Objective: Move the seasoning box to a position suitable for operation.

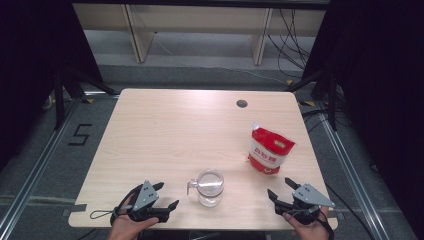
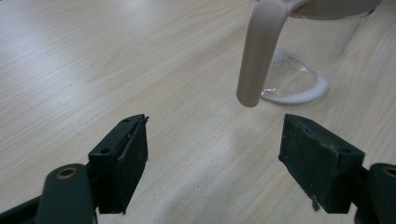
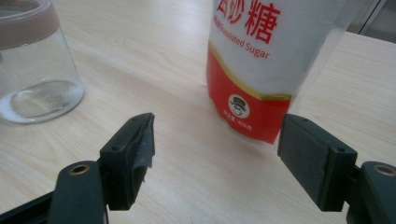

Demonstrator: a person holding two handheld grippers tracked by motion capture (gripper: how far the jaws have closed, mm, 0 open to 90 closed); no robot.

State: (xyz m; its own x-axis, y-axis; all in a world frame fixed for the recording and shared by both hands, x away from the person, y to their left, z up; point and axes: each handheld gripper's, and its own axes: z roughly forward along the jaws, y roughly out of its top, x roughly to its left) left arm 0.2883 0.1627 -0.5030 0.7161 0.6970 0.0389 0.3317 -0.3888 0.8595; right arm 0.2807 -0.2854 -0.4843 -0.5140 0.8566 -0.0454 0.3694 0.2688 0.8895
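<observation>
We take the glass jar (image 1: 209,187) as our landmark, standing near the table's (image 1: 165,130) front edge. Our left gripper (image 1: 166,196) rests just left of it, jaws spread wide and empty, facing its handle (image 2: 258,51). Our right gripper (image 1: 281,189) sits well to the jar's right, jaws likewise apart, holding nothing. The red-and-white sugar bag (image 1: 270,149) stands upright behind and right of the jar.
</observation>
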